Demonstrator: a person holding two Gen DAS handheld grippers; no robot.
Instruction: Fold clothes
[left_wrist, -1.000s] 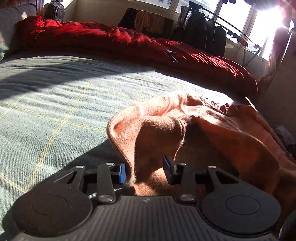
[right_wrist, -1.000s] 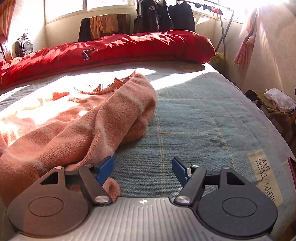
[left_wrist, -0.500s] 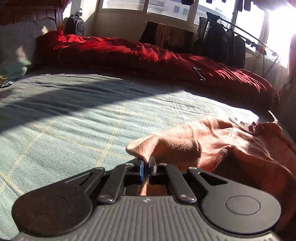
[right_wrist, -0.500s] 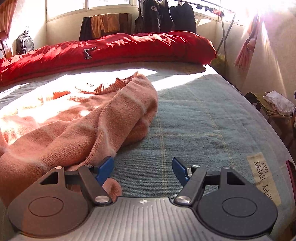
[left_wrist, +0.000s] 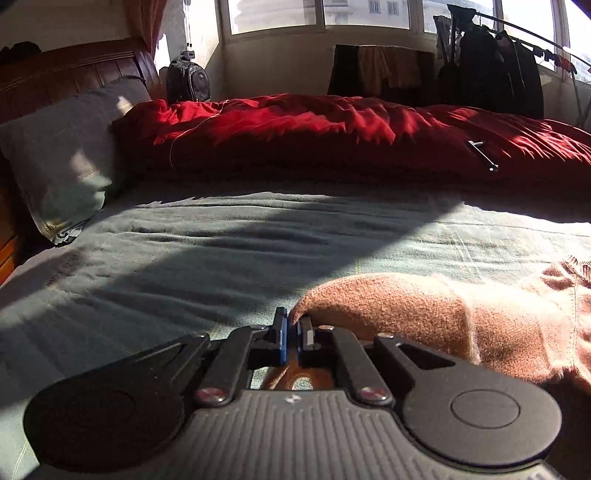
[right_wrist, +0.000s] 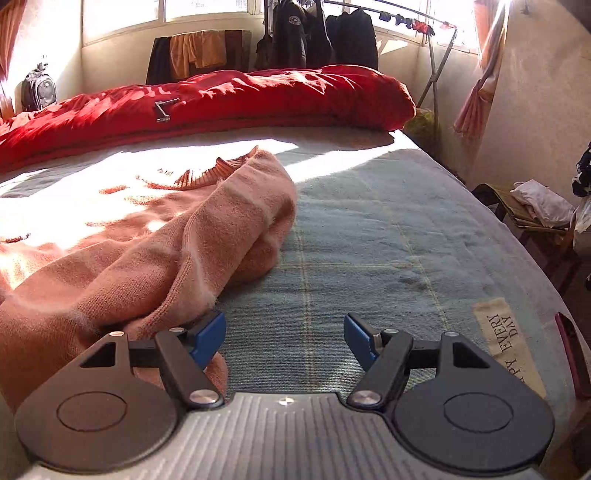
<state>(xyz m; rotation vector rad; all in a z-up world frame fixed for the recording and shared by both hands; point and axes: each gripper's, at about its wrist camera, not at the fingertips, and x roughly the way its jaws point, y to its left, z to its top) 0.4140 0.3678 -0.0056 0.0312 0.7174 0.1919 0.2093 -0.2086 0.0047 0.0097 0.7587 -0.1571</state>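
While the left gripper (left_wrist: 291, 334) pinches an edge of the pink sweater (right_wrist: 122, 254) with its fingers nearly closed, the right gripper (right_wrist: 284, 338) hovers wide open and empty beside the sweater, which lies rumpled on the bed (right_wrist: 388, 229), apparently not yet folded.

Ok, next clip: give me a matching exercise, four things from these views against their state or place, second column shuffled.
Things:
1. left gripper
2. right gripper
3. red duvet
4. pillow

States or places:
A. bunched along the far side of the bed
B. jaws wide apart, nothing between them
C. propped against the headboard
D. shut on the orange sweater

Pairs: 1-D, 2-B, 3-A, 4-C
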